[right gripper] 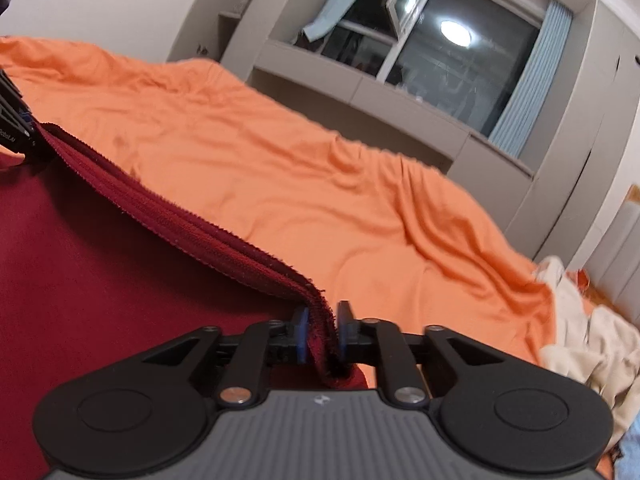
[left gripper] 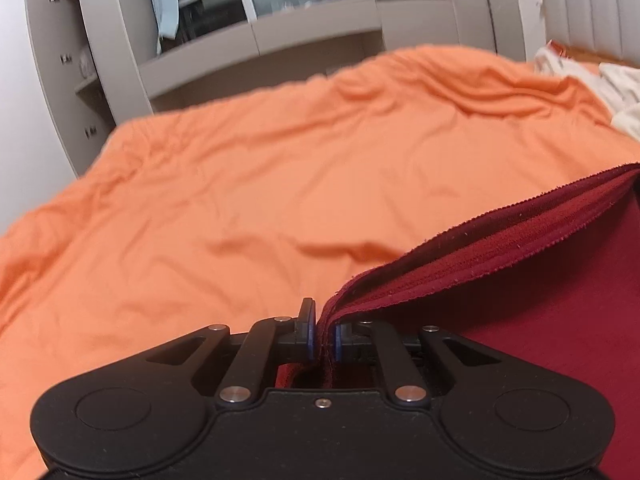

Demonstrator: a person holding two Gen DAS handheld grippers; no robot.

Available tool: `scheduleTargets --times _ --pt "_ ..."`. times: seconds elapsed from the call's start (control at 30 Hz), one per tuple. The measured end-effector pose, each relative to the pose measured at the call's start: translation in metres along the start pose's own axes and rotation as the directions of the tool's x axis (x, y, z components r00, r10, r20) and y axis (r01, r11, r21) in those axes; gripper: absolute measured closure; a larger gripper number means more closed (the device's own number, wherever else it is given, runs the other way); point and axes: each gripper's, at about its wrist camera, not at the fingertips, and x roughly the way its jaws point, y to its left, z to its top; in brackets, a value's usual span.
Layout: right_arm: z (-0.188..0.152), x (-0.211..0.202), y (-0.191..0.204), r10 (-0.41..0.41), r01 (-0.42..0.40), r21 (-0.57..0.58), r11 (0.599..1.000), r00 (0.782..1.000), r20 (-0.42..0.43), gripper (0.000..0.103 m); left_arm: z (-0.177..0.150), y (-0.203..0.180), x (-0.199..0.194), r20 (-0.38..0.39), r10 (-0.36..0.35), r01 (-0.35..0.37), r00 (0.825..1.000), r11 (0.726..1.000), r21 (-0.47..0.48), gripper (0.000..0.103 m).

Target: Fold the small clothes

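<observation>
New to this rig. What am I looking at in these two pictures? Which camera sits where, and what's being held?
There is no robot here. A person carries a handheld two-finger gripper in each hand, and each one has a fisheye camera looking forward along its fingers. One picture is the left wrist view, from the left gripper. The other is the right wrist view, from the right gripper. The black shapes at the bottom of each are the tools themselves.

The surface is covered by a rumpled orange sheet, with a heap of cream clothes at its right. The dark red garment is the thing being folded. Its layered edge runs from one gripper to the other, with an end between each pair of jaws. The jaws stand narrow, but I cannot tell whether they press the cloth.
</observation>
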Motion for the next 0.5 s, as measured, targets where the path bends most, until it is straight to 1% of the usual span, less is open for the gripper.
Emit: scheduleTargets --times 0.03,0.07,0.13,0.17,0.2,0.23,0.27,0.3,0.33,0.4,0.5 --pt "-0.001 0.003 0.0 -0.002 0.002 -0.002 1.0 1.0 -0.011 0.068 -0.001 0.002 0.007 -0.022 -0.005 0.004 1.0 1.0 -0.016 0.084" --pt "-0.002 0.005 0.001 -0.003 0.003 -0.008 1.0 1.0 -0.021 0.063 -0.004 0.002 0.012 -0.037 -0.008 0.007 0.999 1.0 -0.028 0.082" --pt "-0.005 0.004 0.001 -0.007 0.007 -0.005 1.0 1.0 -0.028 0.043 -0.009 0.003 0.017 -0.055 -0.016 0.014 0.998 0.999 -0.036 0.075" --pt "-0.005 0.003 0.001 -0.006 0.006 -0.001 1.0 1.0 -0.028 0.039 -0.011 0.003 0.018 -0.059 -0.019 0.017 0.998 0.999 -0.04 0.071" --pt "-0.006 0.002 0.0 -0.007 0.007 0.001 1.0 1.0 -0.027 0.031 -0.012 0.004 0.017 -0.062 -0.019 0.016 0.998 0.999 -0.049 0.059" --pt "-0.006 0.002 0.0 -0.012 0.012 0.002 1.0 1.0 -0.027 0.023 -0.012 0.008 0.016 -0.06 -0.021 0.017 0.998 0.998 -0.066 0.044" --pt "-0.004 0.001 -0.002 -0.016 0.016 0.002 1.0 1.0 -0.026 0.019 -0.012 0.01 0.014 -0.057 -0.023 0.018 0.998 0.996 -0.088 0.037" --pt "-0.005 0.0 -0.003 -0.021 0.021 0.002 1.0 1.0 -0.024 0.011 -0.011 0.015 0.012 -0.052 -0.025 0.019 0.998 0.993 -0.116 0.026" --pt "-0.005 -0.001 -0.003 -0.025 0.025 0.002 1.0 0.999 -0.022 0.005 -0.011 0.02 0.01 -0.046 -0.024 0.017 0.999 0.989 -0.145 0.02" --pt "-0.006 -0.004 -0.006 -0.028 0.028 0.0 1.0 0.999 -0.025 0.002 -0.01 0.028 0.005 -0.043 -0.021 0.013 0.999 0.982 -0.188 0.016" --pt "-0.009 -0.003 -0.007 -0.038 0.038 -0.011 0.999 0.999 -0.039 0.0 -0.013 0.035 -0.001 -0.038 -0.02 0.012 0.999 0.976 -0.216 0.007"
